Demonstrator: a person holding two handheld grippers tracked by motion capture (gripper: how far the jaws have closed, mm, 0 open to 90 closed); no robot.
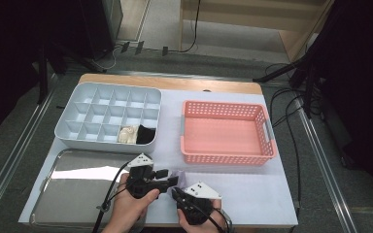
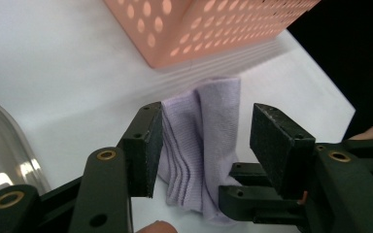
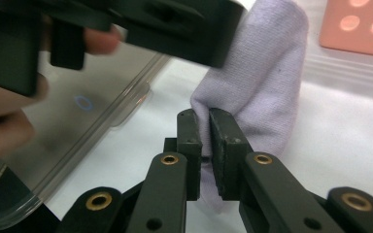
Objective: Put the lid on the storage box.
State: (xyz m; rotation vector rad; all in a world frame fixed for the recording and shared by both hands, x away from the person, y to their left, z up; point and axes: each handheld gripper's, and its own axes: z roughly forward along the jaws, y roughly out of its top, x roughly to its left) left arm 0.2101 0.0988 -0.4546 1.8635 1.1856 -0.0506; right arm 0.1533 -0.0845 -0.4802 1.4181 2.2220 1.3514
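We see a white counter (image 1: 252,189) on grey floor (image 1: 19,141), dark curtains around; lilac sock (image 2: 209,141) low centre, right tool (image 3: 205,145) clamped on it, left tool (image 2: 204,145) apart around it.

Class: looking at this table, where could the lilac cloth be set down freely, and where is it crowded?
Free: the pink basket, the metal tray at the near left, most cells of the white divider box, and the table in front of the basket. Crowded: the near edge, where the left gripper and right gripper meet at the lilac cloth.
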